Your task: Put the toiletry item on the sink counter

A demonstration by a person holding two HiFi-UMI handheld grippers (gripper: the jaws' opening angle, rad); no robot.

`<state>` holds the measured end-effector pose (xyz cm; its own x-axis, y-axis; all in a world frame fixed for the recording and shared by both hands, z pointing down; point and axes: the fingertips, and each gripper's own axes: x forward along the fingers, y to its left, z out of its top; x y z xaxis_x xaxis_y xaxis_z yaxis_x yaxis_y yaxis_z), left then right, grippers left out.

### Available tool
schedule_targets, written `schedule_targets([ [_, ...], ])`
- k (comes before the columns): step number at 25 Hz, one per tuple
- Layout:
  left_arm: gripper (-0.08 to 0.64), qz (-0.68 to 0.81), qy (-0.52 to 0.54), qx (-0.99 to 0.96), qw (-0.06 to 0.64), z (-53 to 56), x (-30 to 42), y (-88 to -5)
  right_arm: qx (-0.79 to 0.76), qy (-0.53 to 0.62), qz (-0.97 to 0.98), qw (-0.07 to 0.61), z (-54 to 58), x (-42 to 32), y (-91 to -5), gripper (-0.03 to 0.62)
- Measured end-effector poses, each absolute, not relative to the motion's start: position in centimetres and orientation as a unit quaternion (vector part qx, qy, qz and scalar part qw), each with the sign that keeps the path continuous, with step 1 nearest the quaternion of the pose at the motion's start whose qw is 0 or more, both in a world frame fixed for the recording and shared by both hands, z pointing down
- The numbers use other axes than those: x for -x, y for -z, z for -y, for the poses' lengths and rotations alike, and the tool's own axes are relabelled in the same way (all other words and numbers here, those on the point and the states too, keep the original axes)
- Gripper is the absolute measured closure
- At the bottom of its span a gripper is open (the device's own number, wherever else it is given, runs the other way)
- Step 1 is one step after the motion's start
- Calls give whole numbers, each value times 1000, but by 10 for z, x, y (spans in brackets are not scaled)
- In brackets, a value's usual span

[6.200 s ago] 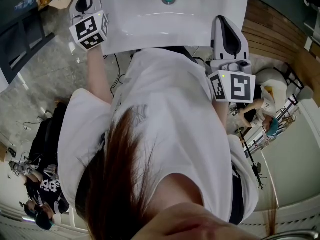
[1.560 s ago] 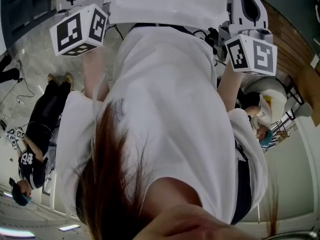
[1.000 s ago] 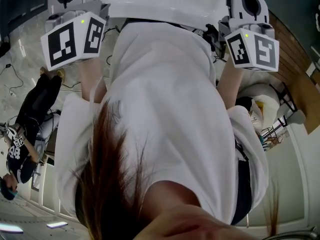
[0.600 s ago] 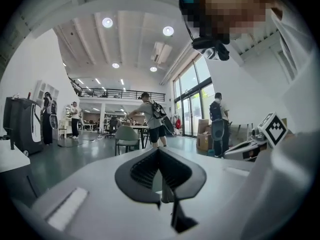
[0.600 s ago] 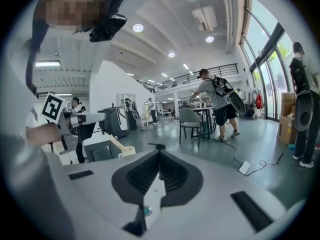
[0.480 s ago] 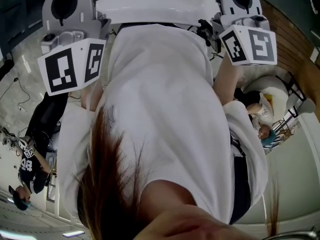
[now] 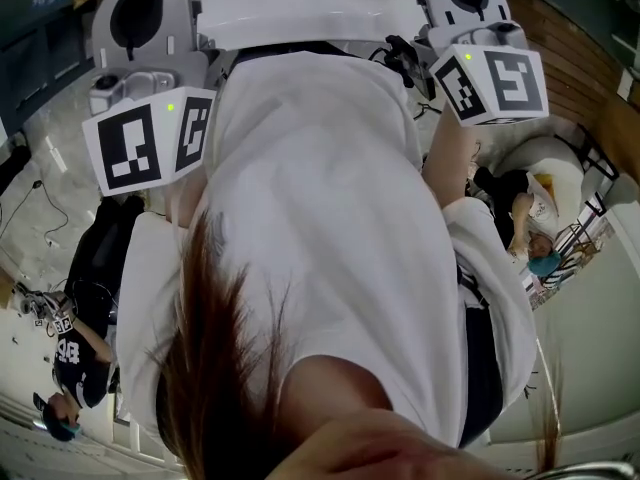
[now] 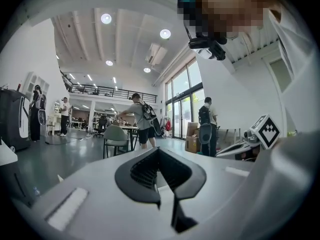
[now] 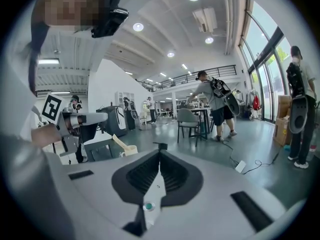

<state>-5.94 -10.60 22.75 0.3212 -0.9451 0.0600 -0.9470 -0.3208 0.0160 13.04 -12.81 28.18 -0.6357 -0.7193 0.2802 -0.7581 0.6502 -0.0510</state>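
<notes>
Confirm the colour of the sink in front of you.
The sink is white, shown best in the head view.

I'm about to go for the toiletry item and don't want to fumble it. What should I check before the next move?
1. Is the left gripper free to grasp? Ok: jaws together, nothing between them.
2. Is the right gripper free to grasp? Ok: jaws together, nothing held.
3. Is the toiletry item in sight? Not ok: no view shows it.
4. Is the sink located? Ok: its front edge shows at the top of the head view, between the two grippers.
5. Is there a free spot on the counter? Cannot tell: the surface beside the basin is out of frame.
</notes>
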Motion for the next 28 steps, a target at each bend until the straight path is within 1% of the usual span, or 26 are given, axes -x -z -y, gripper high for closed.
schedule_targets([
  [6, 551, 566, -8, -824, 37, 95, 78, -233, -424, -88, 892, 131, 108, -113, -282, 582],
  [12, 551, 529, -3, -847, 49, 78, 108, -229, -445, -106, 879, 133, 73, -74, -280, 581],
  [15, 551, 514, 1, -856, 57, 72, 109, -230, -443, -112, 878, 142, 65, -63, -283, 582],
  [20, 551, 499, 9, -865, 51, 65, 110, -226, -439, -93, 883, 137, 64, -48, -271, 581],
  [28, 551, 495, 5, -868, 43, 66, 111, -220, -446, -92, 881, 131, 64, -48, -268, 581],
])
